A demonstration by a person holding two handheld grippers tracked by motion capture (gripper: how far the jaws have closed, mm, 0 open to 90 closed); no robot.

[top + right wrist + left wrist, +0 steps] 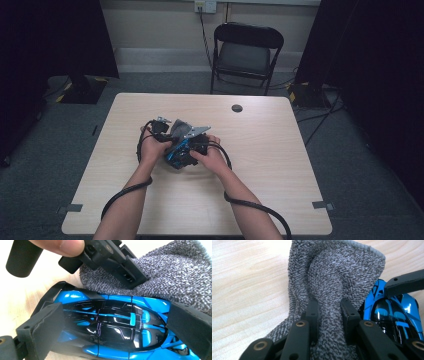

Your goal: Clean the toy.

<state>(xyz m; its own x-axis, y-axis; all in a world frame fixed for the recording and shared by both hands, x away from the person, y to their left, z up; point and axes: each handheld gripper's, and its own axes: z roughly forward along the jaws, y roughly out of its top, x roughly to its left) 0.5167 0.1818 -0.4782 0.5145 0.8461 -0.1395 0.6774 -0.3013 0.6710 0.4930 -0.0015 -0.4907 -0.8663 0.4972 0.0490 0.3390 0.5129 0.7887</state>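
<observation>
While the pale wooden surface point(260, 150) carries nothing else but the work, a black folding chair point(246, 52) stands well beyond its far edge. Near the middle, both hands meet over a grey terry cloth point(332, 277) and a blue-and-black toy car point(110, 325). The right gripper point(112, 327) clamps the car end to end, holding it just above the wood. The left gripper point(329, 315) is closed on a bunched fold of the cloth, which lies against the car's side. Judging by this, wiping the car is under way; most of the glossy body looks yet to be rubbed
</observation>
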